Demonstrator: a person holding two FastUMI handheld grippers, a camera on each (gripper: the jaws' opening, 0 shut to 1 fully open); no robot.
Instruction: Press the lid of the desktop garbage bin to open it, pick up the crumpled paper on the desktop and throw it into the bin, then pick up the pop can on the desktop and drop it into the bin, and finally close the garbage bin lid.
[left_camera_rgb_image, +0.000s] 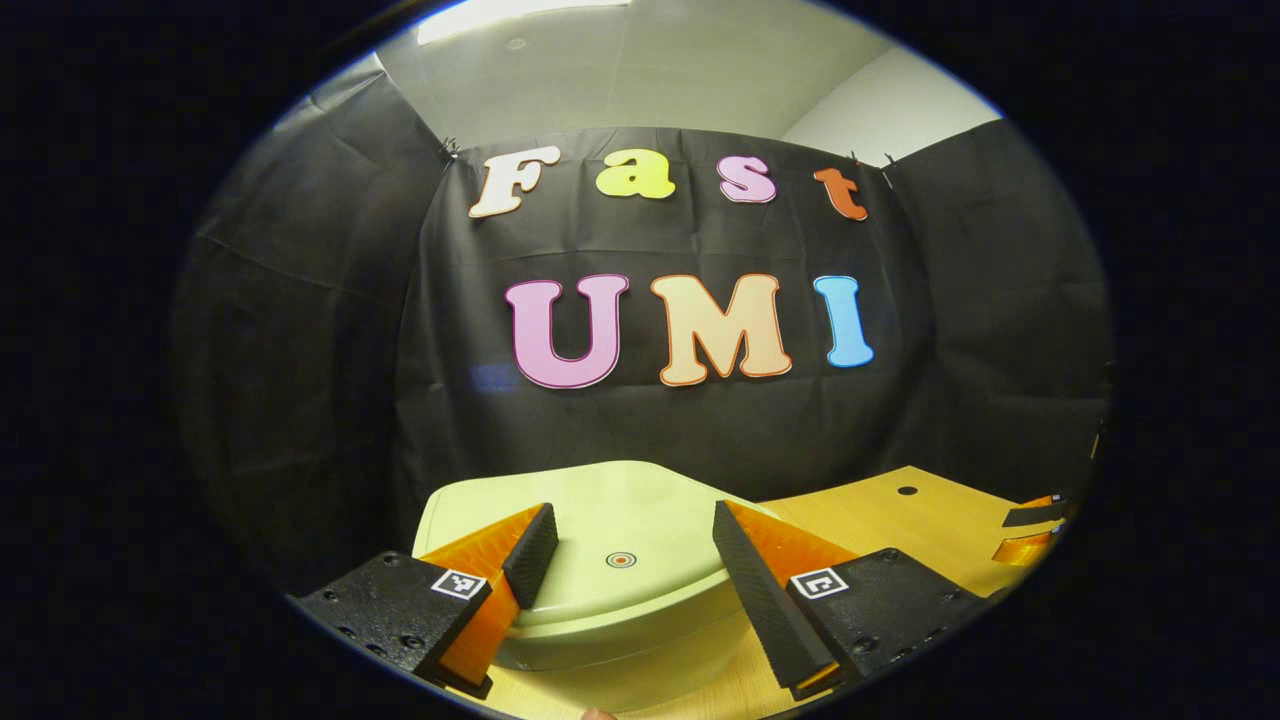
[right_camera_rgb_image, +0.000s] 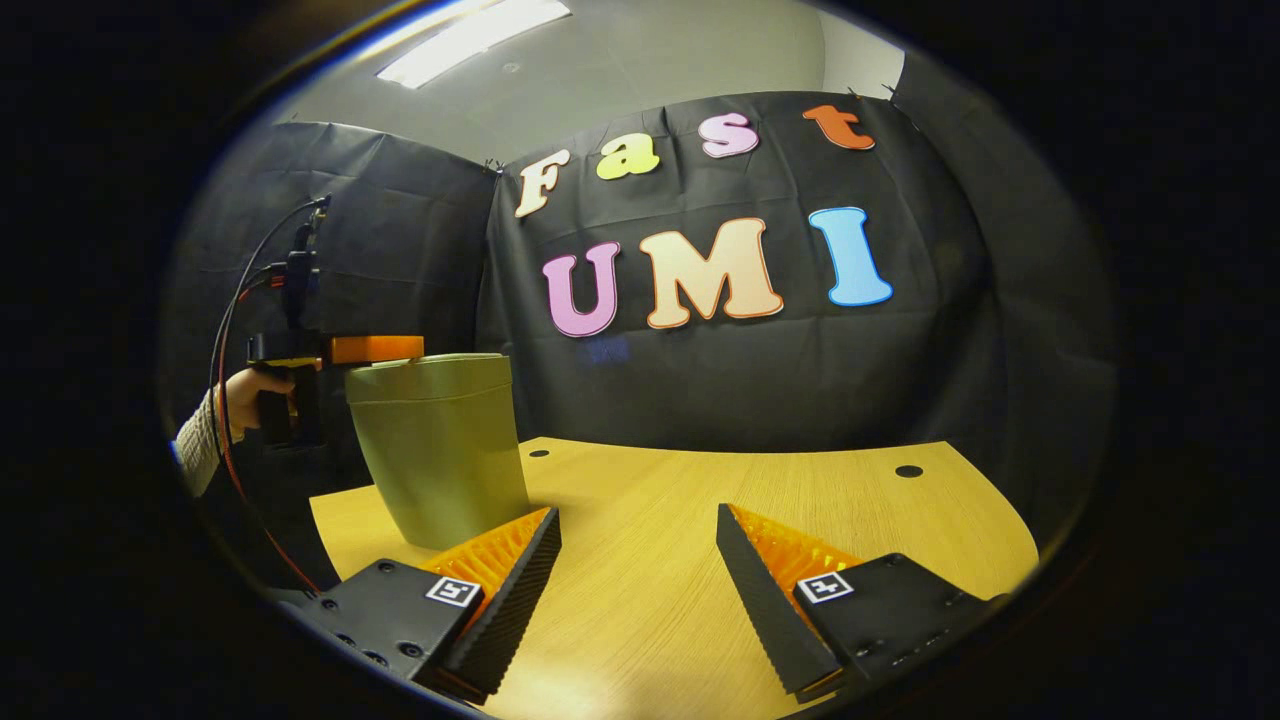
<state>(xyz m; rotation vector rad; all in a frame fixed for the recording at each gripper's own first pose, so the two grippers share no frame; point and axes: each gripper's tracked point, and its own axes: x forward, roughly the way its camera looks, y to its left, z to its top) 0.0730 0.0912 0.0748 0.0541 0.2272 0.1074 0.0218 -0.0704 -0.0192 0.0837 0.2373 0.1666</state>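
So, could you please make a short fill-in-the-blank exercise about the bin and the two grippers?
1. The lid of the green bin is ___.
2. The left gripper hovers above the bin with its fingers ___.
3. The right gripper is over the bare wooden ___.

Missing words: closed; open; table

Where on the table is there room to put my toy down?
The wooden table is bare from the bin across to its far right edge, ahead of the right tool. Around the bin it is crowded, with the left tool over its lid.
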